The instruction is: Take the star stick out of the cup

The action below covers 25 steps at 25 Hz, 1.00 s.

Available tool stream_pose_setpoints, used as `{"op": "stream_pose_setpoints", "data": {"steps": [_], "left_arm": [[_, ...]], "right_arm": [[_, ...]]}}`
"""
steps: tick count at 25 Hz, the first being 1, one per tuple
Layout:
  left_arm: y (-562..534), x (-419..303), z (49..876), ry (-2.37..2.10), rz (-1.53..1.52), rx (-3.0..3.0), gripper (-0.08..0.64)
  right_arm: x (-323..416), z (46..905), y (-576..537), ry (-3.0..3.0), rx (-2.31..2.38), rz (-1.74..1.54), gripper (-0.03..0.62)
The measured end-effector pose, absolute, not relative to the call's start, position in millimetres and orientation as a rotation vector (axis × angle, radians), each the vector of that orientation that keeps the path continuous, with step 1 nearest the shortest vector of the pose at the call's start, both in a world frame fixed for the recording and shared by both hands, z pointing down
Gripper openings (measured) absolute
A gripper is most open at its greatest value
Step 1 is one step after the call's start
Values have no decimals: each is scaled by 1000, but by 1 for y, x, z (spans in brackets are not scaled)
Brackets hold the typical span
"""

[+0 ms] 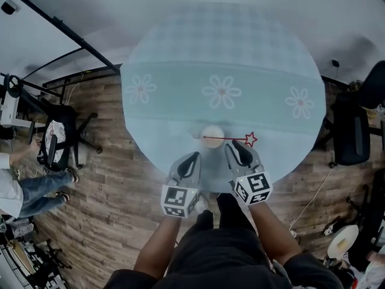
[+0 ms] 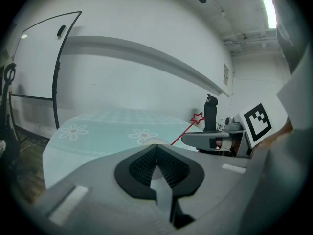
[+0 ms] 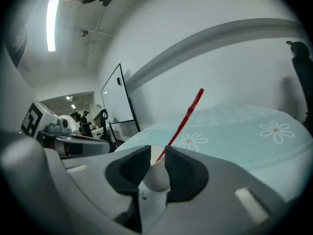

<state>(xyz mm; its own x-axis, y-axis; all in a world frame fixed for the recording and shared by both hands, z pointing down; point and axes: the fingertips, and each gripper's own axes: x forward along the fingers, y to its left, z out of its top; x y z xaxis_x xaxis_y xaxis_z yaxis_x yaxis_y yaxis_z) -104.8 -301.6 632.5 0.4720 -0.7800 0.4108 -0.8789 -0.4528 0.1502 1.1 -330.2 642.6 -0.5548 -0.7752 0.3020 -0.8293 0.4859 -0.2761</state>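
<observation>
Red star stick [image 1: 228, 139] tilted in white cup [image 1: 212, 131]

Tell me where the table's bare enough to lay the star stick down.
The table is bare from the flower prints to its far rim. The near edge is crowded: cup, star stick, left gripper, right gripper.

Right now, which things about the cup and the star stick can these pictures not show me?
Inside of the cup: too small in the head view, behind the jaws in both gripper views.
Lower end of the star stick: hidden inside the cup.
Whether the right gripper touches the cup: its own jaws cover the cup's sides.
</observation>
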Motion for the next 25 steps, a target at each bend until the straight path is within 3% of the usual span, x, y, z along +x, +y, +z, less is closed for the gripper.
{"op": "stream_pose_setpoints", "data": {"steps": [25], "left_arm": [[-304, -106, 620, -1411, 444, 2427, 5]], "right_arm": [[-1, 647, -354, -2625, 1380, 677, 98]]}}
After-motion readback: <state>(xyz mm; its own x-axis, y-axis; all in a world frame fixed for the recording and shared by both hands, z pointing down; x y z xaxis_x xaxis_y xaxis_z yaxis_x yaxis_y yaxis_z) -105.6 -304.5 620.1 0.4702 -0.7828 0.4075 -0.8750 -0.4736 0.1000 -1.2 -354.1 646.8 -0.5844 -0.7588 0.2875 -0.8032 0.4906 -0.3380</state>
